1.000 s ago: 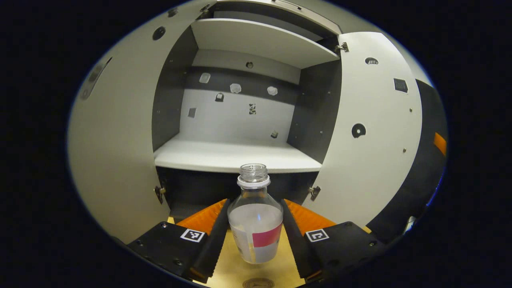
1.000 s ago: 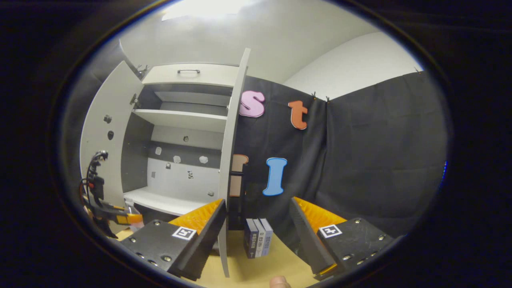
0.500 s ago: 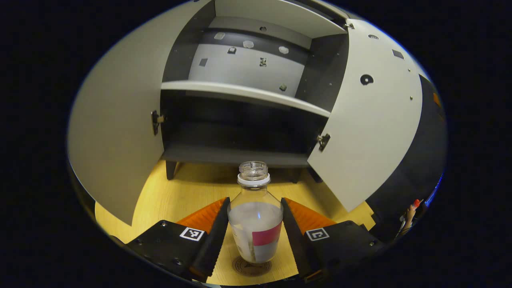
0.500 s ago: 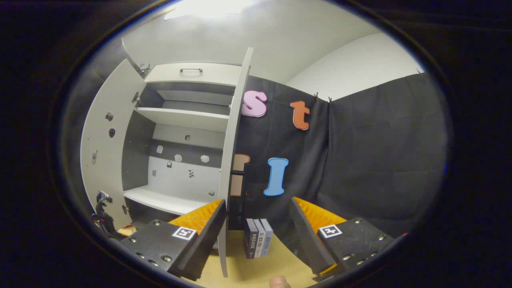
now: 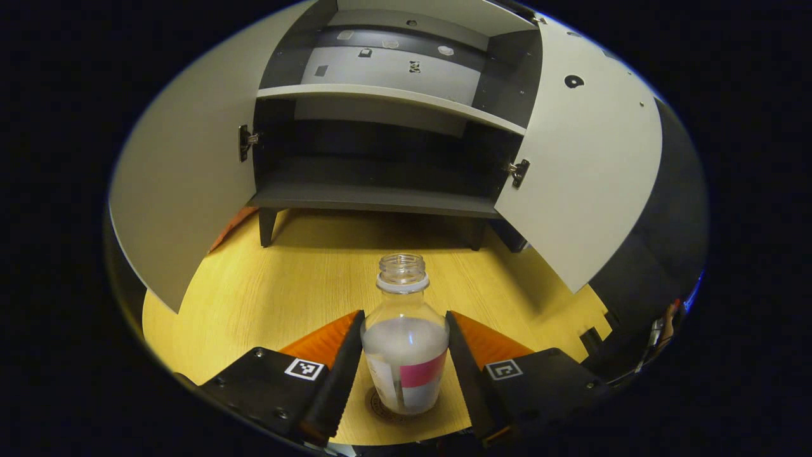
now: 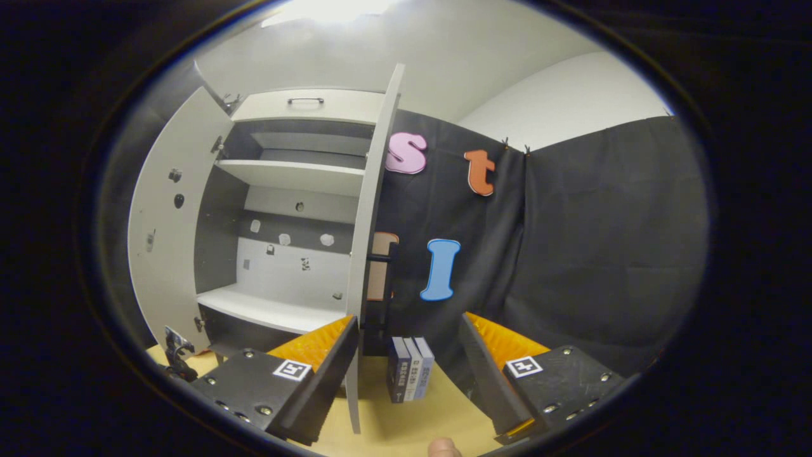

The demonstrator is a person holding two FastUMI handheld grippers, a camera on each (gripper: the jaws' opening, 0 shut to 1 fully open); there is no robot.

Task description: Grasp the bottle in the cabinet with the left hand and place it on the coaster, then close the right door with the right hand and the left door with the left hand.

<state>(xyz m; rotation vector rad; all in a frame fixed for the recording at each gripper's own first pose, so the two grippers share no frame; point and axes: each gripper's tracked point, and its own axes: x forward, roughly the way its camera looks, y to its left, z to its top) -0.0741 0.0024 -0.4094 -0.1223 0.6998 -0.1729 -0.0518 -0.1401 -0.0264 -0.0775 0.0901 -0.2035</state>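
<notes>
In the left gripper view, a clear capless bottle [image 5: 405,355] with a white and pink label stands upright between my fingers, and my left gripper [image 5: 405,317] is shut on its body. Its base is over a round brown coaster [image 5: 379,406] on the wooden table [image 5: 298,285]; I cannot tell if they touch. Behind it the cabinet stands open, with its left door [image 5: 184,184] and right door [image 5: 583,158] swung out. My right gripper [image 6: 406,355] is open and holds nothing. The right door's edge [image 6: 371,209] rises just past its left finger.
The cabinet's white shelf [image 5: 387,95] and dark bottom board [image 5: 374,200] are bare. A few upright books [image 6: 409,377] stand on the table past the right door. Part of the left gripper [image 6: 174,355] shows low beside the left door [image 6: 165,228].
My left gripper has come down with the bottle, away from the cabinet shelf to the coaster on the table. The right gripper has stayed nearly still and open.
</notes>
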